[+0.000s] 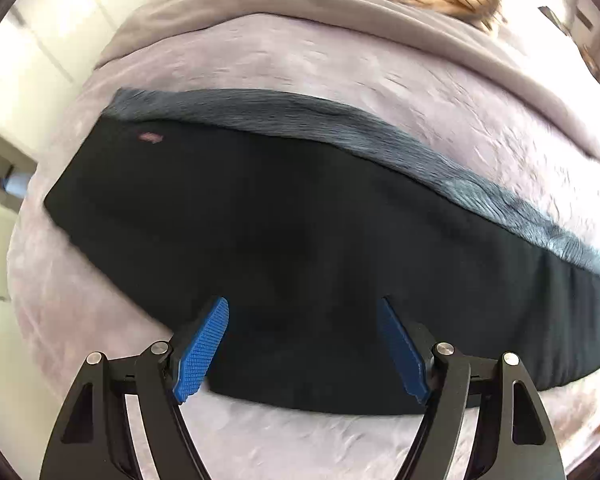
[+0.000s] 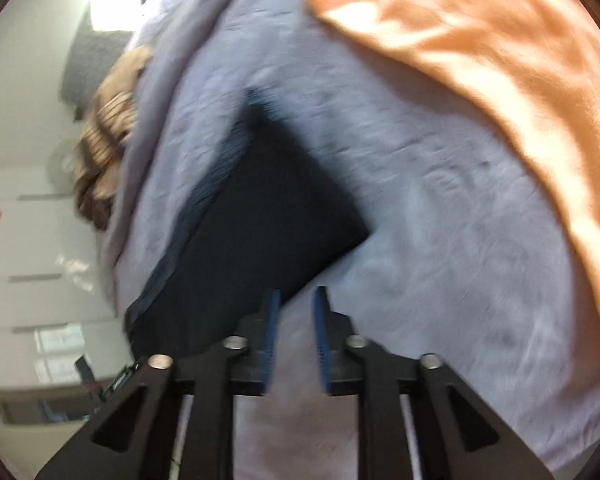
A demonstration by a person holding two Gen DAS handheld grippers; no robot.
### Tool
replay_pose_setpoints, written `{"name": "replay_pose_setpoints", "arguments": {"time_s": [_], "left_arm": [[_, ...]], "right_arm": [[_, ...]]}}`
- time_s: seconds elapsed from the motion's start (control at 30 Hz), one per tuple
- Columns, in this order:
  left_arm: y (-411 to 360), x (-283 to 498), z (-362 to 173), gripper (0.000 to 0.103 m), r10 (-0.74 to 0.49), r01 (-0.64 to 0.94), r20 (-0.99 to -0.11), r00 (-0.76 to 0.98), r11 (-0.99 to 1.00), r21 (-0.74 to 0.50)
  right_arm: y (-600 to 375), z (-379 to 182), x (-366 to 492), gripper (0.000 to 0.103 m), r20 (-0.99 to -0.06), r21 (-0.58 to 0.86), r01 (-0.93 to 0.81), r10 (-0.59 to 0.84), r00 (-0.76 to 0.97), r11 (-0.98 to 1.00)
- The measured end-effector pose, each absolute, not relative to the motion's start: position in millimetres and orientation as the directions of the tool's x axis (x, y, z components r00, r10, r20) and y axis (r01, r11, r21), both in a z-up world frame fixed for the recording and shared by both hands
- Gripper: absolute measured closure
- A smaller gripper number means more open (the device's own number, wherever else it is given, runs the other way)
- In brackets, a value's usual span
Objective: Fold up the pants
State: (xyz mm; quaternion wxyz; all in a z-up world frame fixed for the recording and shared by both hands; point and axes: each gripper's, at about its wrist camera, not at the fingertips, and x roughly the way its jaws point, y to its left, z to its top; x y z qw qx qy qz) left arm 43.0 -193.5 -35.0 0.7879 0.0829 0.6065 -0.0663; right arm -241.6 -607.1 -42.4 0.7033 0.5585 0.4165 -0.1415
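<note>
One pair of black soft-fabric pants [image 1: 300, 232] lies flat as a long folded band on the pale lilac plush bed blanket [image 1: 340, 64], with a grey-blue fuzzy inner layer [image 1: 380, 136] showing along its far edge. The cloth looks light and limp, likely to sag and slide over itself when lifted, so it is best pinched at an end or a corner through both layers rather than mid-span.

The left gripper [image 1: 304, 344] hovers above the near edge of the band, fingers spread wide with nothing between them. The right gripper [image 2: 296, 336] hangs near one end of the pants [image 2: 260, 208], fingers narrow but apart, also empty. One orange fleece cloth [image 2: 480, 60] lies further off on the bed.
</note>
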Motion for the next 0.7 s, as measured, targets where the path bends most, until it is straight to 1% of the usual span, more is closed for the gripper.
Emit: {"name": "replay_pose_setpoints", "arguments": {"time_s": [0.03, 0.07, 0.17, 0.23, 0.3, 0.33, 0.47, 0.53, 0.6, 0.7], "left_arm": [[-183, 45, -33, 0.025, -0.001, 0.191, -0.967, 0.254, 0.98, 0.049], [-171, 48, -32, 0.025, 0.0, 0.178, -0.968, 0.251, 0.983, 0.046], [-135, 57, -31, 0.025, 0.005, 0.151, -0.972, 0.234, 0.988, 0.041], [-110, 60, -32, 0.025, -0.022, 0.143, -0.975, 0.221, 0.99, 0.01], [-93, 62, -41, 0.025, -0.09, 0.143, -0.982, 0.167, 0.988, -0.066], [-82, 65, -50, 0.025, -0.138, 0.141, -0.983, 0.125, 0.983, -0.12], [-66, 69, -79, 0.025, -0.27, 0.128, -0.963, -0.002, 0.955, -0.268], [-66, 69, -88, 0.025, -0.343, 0.136, -0.938, -0.044, 0.928, -0.346], [-74, 65, -93, 0.025, -0.403, 0.159, -0.912, -0.083, 0.898, -0.411], [-87, 58, -102, 0.025, -0.435, 0.196, -0.89, -0.139, 0.869, -0.455]], "right_arm": [[-594, -39, -233, 0.05, -0.735, 0.677, 0.646, 0.288, 0.614, 0.353], [-578, -36, -222, 0.048, -0.718, 0.695, 0.615, 0.326, 0.615, 0.371], [-514, -40, -186, 0.048, -0.632, 0.775, 0.515, 0.463, 0.622, 0.367], [-470, -50, -159, 0.048, -0.583, 0.812, 0.473, 0.532, 0.614, 0.342], [-416, -65, -124, 0.048, -0.535, 0.841, 0.446, 0.591, 0.604, 0.306], [-401, -69, -116, 0.048, -0.518, 0.851, 0.439, 0.604, 0.605, 0.29], [-328, -95, -70, 0.048, -0.45, 0.878, 0.435, 0.648, 0.615, 0.197], [-311, -101, -57, 0.048, -0.449, 0.878, 0.438, 0.65, 0.614, 0.193], [-300, -108, -44, 0.049, -0.466, 0.869, 0.451, 0.646, 0.604, 0.205], [-289, -118, -36, 0.048, -0.489, 0.851, 0.483, 0.644, 0.588, 0.206]]}}
